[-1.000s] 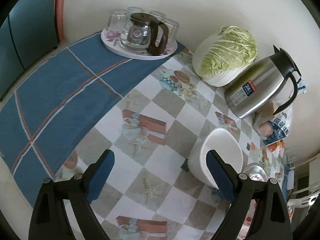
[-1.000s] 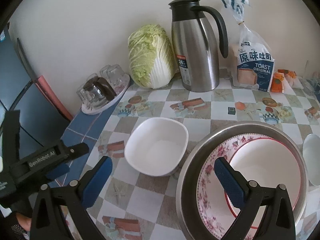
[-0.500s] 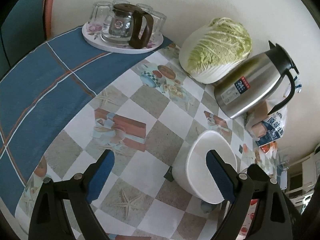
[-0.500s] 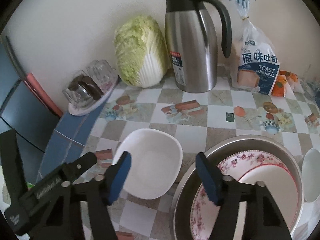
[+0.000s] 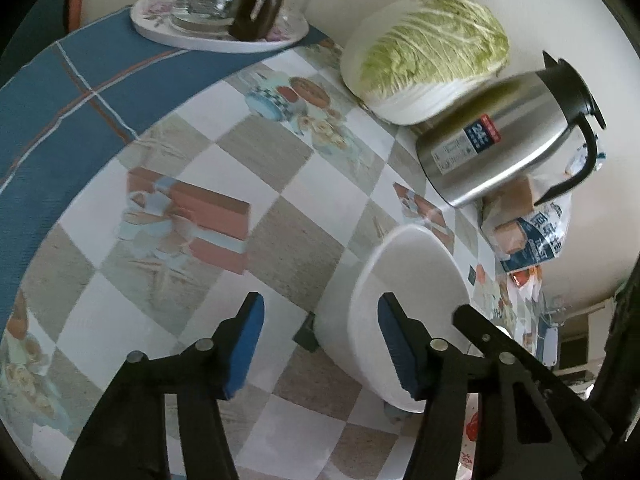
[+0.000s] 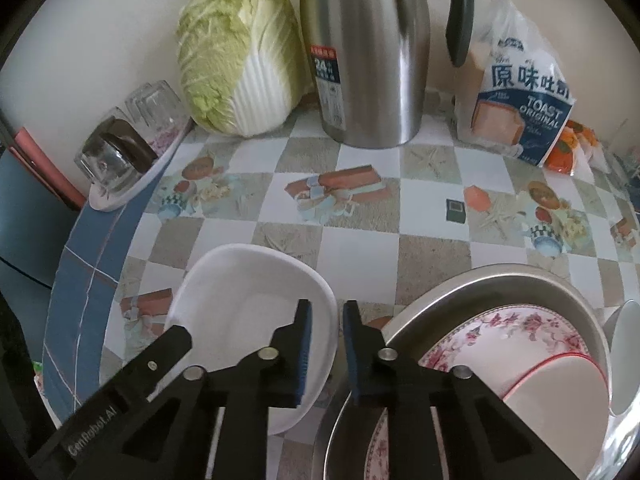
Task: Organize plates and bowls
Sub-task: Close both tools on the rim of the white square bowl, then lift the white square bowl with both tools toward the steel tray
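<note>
A white square bowl (image 5: pixel 416 272) (image 6: pixel 240 304) stands on the checked tablecloth with both grippers at it. My right gripper (image 6: pixel 328 352) straddles its right rim, one blue pad inside and one outside, shut on that rim. My left gripper (image 5: pixel 322 346) straddles the opposite wall with its jaws closing; the right pad is inside the bowl and the left pad stands apart from the wall. To the right, a metal basin (image 6: pixel 500 280) holds a floral plate (image 6: pixel 520 328) and a red-rimmed white dish (image 6: pixel 560 384).
Along the wall stand a cabbage (image 6: pixel 236 52), a steel thermos jug (image 6: pixel 368 60) and a toast bag (image 6: pixel 520 96). A tray of glasses with a glass teapot (image 5: pixel 224 8) sits on the blue cloth (image 5: pixel 80 92) at the far left.
Both grippers have come down onto the white bowl. The right jaws went from wide open to shut over its right rim. The left jaws have narrowed around the other wall.
</note>
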A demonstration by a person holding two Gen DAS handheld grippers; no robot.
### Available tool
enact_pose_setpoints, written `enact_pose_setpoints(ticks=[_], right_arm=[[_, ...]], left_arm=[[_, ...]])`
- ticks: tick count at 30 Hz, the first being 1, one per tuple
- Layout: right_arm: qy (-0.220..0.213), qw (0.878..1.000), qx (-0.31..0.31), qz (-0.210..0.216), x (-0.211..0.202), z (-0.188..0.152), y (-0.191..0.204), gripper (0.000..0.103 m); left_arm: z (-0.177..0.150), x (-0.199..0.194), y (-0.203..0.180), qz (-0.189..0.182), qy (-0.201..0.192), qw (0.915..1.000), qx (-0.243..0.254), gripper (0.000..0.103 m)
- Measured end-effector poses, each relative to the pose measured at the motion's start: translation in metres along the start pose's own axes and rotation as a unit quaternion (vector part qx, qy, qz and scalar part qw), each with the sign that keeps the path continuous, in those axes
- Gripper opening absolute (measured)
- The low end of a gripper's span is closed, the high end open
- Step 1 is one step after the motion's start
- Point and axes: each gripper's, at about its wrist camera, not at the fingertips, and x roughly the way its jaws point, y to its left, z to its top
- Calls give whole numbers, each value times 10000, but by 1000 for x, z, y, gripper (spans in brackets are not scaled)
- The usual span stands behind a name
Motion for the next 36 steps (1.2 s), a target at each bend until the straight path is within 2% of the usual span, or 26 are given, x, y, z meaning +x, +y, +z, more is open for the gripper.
enact_pose_setpoints(ticks=[1,5,12,14,20,28,36], right_arm=[[37,10000,-41,-34,3,0,1,15],[131,9997,-178,-115,11,-2,5,13],[319,9988,-290,211,16,-10,15,12],[338,9985,-339,274,18,-13,20,12],[362,9973,-567,311,19,-19,35,12],[312,9969,-594,402,8,-31,40,12],[-279,9970,-464,551,-52,-45,30,12]], left_arm=[[0,2,-2,-10,18,10000,29,54],[-2,11,-6,-19,87,9999,143,53],[0,10,6,119,105,9999,-56,52],[1,9,14,173,125,9996,-185,42],[0,10,31,273,199,9986,-401,20],[-6,-10,30,237,195,9994,-173,19],[-15,-66,-5,59,-223,9987,454,19]])
